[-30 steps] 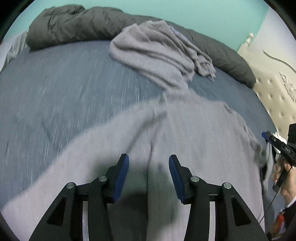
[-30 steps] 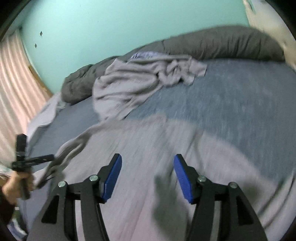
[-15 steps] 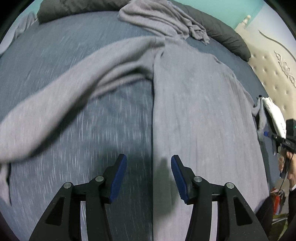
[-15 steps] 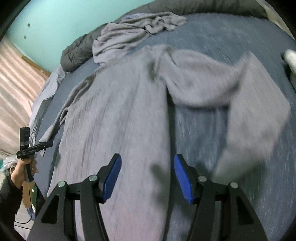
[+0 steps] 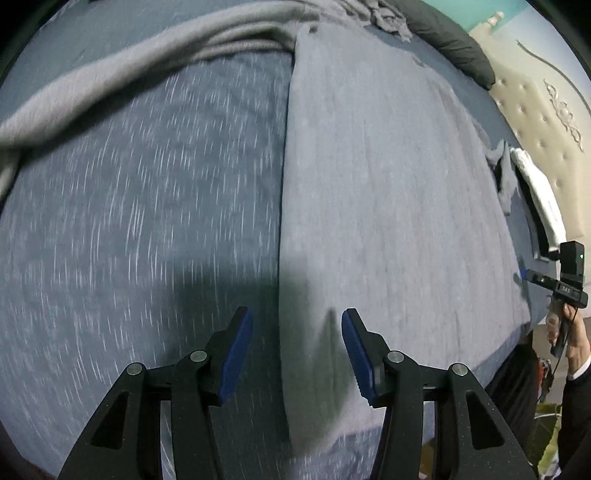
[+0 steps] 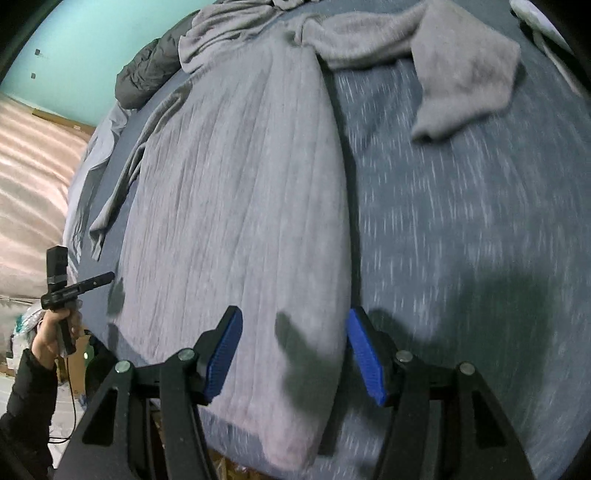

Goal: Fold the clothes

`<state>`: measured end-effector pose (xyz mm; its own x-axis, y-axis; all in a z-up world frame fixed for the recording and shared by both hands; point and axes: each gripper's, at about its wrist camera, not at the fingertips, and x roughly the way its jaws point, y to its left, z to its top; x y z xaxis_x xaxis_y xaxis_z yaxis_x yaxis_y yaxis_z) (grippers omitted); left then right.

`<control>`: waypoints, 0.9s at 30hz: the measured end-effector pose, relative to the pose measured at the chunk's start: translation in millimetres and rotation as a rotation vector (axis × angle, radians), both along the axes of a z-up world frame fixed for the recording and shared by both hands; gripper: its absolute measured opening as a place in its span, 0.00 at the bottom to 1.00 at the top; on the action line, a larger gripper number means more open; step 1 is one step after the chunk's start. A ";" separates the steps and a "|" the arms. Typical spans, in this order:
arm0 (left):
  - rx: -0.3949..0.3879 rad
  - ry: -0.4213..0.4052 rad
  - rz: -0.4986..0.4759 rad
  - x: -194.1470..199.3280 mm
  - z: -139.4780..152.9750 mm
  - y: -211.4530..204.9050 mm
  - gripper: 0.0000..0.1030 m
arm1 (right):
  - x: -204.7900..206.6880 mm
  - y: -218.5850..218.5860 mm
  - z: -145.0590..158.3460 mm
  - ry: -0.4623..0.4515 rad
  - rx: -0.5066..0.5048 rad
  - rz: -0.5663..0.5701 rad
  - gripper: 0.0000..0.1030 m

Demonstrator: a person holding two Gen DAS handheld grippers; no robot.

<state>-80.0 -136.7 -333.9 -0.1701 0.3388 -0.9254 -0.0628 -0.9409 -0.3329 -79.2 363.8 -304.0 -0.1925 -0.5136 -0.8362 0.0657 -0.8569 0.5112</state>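
Beneath me the wide blue-grey speckled bedsheet (image 5: pixel 147 221) carries everything. On it lies the long pale-grey ribbed knit garment (image 6: pixel 236 206), its body spread flat and running away from me towards the rumpled heap of grey cloth (image 6: pixel 225 29) at the far end, one sleeve (image 6: pixel 461 74) flung out sideways – laid out like this, I judge, so its edges can be found for folding. My left gripper (image 5: pixel 297 350) hovers over one long edge, my right gripper (image 6: pixel 293 350) over the other near the hem – both with fingers spread wide, holding nothing
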 end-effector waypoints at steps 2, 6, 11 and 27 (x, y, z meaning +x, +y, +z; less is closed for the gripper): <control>-0.001 -0.022 0.000 11.9 -6.9 -0.7 0.53 | 10.1 -1.4 -3.8 -0.014 -0.006 -0.004 0.58; 0.044 -0.040 0.033 28.9 -15.1 -6.7 0.52 | 24.1 -6.5 -9.8 -0.027 -0.008 -0.017 0.58; 0.060 -0.026 0.018 46.7 -13.5 -6.1 0.17 | 39.5 -4.8 -12.5 -0.030 -0.020 -0.020 0.56; 0.075 0.058 -0.069 92.2 27.4 2.0 0.04 | 62.5 14.2 28.1 0.076 0.013 -0.031 0.04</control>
<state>12.2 -134.6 -306.5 -0.1969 0.4192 -0.8863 -0.1476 -0.9064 -0.3959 -16.8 378.0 -275.9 -0.2716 -0.4953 -0.8251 0.0775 -0.8658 0.4943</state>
